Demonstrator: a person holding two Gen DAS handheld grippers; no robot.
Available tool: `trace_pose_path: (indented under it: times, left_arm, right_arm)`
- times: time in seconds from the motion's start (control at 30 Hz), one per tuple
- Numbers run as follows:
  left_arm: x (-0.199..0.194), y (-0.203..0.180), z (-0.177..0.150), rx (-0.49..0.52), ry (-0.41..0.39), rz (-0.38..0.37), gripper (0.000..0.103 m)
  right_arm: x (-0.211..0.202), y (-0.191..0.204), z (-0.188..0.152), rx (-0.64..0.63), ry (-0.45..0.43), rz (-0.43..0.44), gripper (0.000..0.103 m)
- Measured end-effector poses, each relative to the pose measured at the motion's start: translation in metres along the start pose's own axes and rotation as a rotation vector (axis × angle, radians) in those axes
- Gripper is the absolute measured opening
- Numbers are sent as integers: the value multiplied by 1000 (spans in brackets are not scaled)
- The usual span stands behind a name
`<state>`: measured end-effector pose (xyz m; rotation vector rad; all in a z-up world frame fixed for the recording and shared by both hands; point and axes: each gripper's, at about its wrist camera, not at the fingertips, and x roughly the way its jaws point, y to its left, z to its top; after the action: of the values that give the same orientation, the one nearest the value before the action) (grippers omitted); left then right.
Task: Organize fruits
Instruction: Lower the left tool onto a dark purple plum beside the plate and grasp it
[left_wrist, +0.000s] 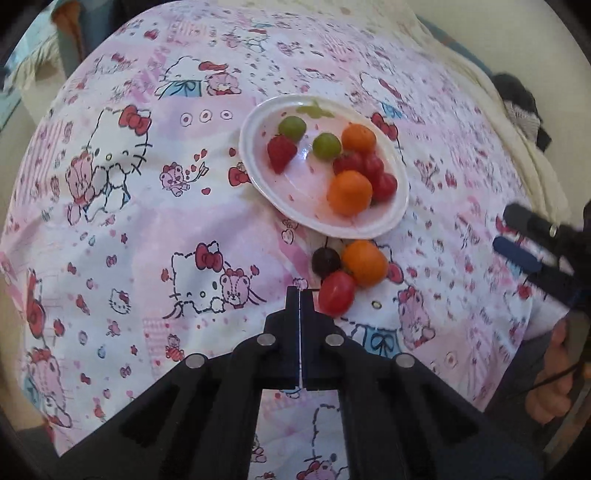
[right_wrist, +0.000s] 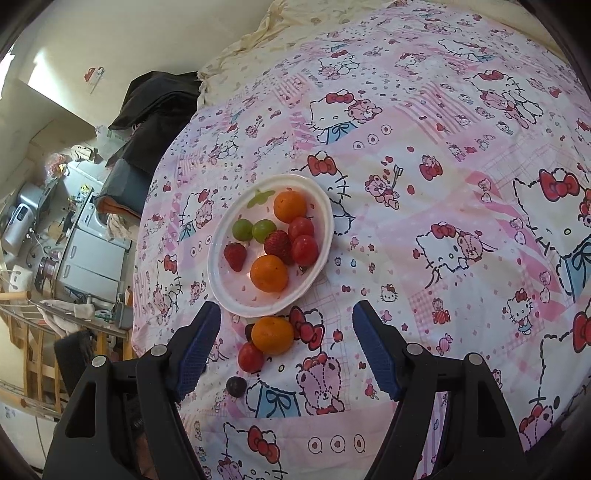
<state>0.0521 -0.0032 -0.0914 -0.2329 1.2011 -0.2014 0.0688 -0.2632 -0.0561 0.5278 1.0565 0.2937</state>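
Pink cartoon-cat bedding (right_wrist: 461, 206) covers the bed that carries everything. Nearest in the left wrist view, the left hand-held gripper (left_wrist: 300, 291) has its jaws pressed flat together with nothing between them; its tips sit just left of a loose red cherry tomato (left_wrist: 336, 291) on the cover. Touching that tomato, slightly farther, lie a dark cherry (left_wrist: 325, 260) and a loose orange (left_wrist: 365, 262). Beyond them stands the white plate (left_wrist: 258, 173), holding two oranges, two green grapes, strawberries and red tomatoes. At the right edge of this view the right hand-held gripper (left_wrist: 517, 240) appears. In its own view the right hand-held gripper (right_wrist: 286, 350) stands wide open and empty, with the loose orange (right_wrist: 272, 335) and tomato (right_wrist: 250, 357) between its blue pads and a small dark fruit (right_wrist: 236, 386) nearer; the plate (right_wrist: 221, 295) lies just beyond.
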Motion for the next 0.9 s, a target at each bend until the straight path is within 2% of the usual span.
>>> trace_pose_path:
  times: [0.07,0.1,0.13,0.17,0.3,0.33,0.47,0.5,0.9]
  left_arm:
    - [10,0,-1,-19,46,0,14]
    - [15,-1,-2,-21,65,1,31]
    - [20,-5,-5,-16,81,-5,43]
    - [23,-8,-8,-4,90,-6,45]
    - [34,-25,-19,91,120,21,43]
    - [39,-28,-21,111,129,36,37]
    - [44,-29,-22,124,132,21,28]
    - [44,-31,-22,133,130,14,22]
    - [30,-31,-22,130,118,-14,20]
  right_arm:
    - [2,0,0,-2,6,-3,77]
    - [3,0,0,-3,8,-3,77]
    - [3,1,0,-6,10,-6,77]
    - [3,1,0,-8,11,-7,77]
    - [2,0,1,-3,12,-3,77]
    - [2,-1,1,2,11,1,77]
    - [3,-1,2,4,13,4,77]
    - [3,-2,2,4,15,4,77]
    - [9,3,2,-10,29,6,77]
